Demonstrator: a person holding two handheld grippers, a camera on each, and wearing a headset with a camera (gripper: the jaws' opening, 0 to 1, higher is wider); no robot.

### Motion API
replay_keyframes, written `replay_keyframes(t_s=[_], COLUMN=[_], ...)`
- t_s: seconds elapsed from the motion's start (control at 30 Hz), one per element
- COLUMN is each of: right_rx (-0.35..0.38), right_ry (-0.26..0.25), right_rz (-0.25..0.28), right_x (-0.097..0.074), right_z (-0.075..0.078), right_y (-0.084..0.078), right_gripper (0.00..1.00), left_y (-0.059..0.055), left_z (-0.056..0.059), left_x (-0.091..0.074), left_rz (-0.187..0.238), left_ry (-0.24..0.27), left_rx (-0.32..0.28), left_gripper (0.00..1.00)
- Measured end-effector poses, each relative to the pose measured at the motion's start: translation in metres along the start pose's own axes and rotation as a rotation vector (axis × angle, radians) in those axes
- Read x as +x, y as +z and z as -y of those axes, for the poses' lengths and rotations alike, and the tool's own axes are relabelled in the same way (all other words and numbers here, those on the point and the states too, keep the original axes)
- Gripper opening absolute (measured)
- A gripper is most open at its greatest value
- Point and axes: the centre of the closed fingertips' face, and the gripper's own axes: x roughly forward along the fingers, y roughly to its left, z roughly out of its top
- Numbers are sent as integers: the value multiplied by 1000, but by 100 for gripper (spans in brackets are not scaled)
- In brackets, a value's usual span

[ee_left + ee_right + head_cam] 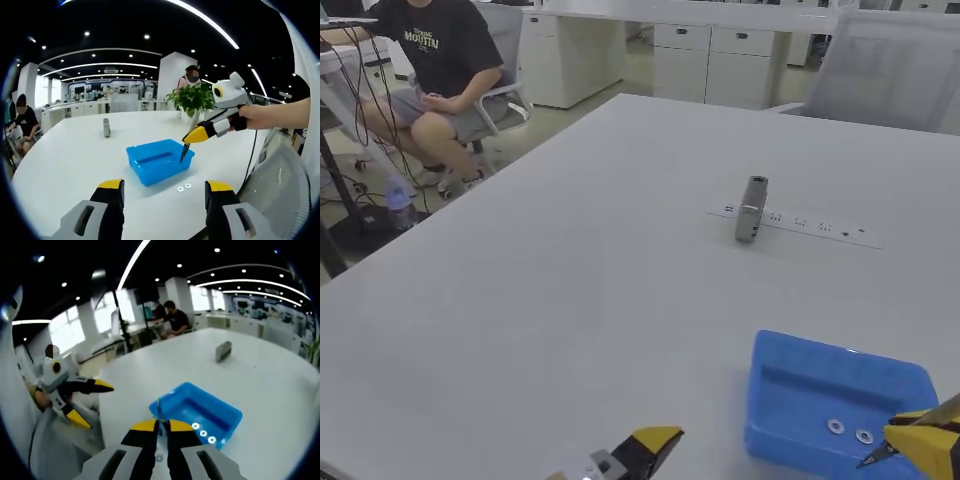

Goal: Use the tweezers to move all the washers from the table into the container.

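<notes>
The right claw point(159, 426) is clamped shut on the tweezers point(184, 150), whose tips hang just over the near wall of the blue container point(150, 167). Whether they carry a washer is too small to tell. Three washers point(203, 433) lie inside the container, and two loose washers point(180, 189) sit on the worktop point(75, 150) just beside it, near the worktop's edge. The likeliest trouble is there. These flat, thin rings on a smooth surface give the tips little to bite, so a slipped pinch could flick one off the edge. The tweezers might also twist in the claw under side load. The left claw point(165, 200) is wide open and holds nothing, so nothing steadies the container, and a bump from the tweezers could slide it.
</notes>
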Motion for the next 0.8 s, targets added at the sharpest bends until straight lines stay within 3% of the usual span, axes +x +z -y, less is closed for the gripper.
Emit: replay_keyframes(t_s=[0.33,0.6,0.8], right_rx=[66,66,67], right_ry=[31,32,31], right_rz=[-68,-113,-119], right_x=[10,14,15], right_z=[-9,-12,-11], right_y=[-35,-51,-54], right_gripper=[3,3,3], left_y=[0,-1,-2], left_z=[0,0,0], left_x=[0,0,0], left_rz=[0,-7,-9], left_ry=[0,-1,1], left_rx=[-1,3,5], left_gripper=[65,64,64])
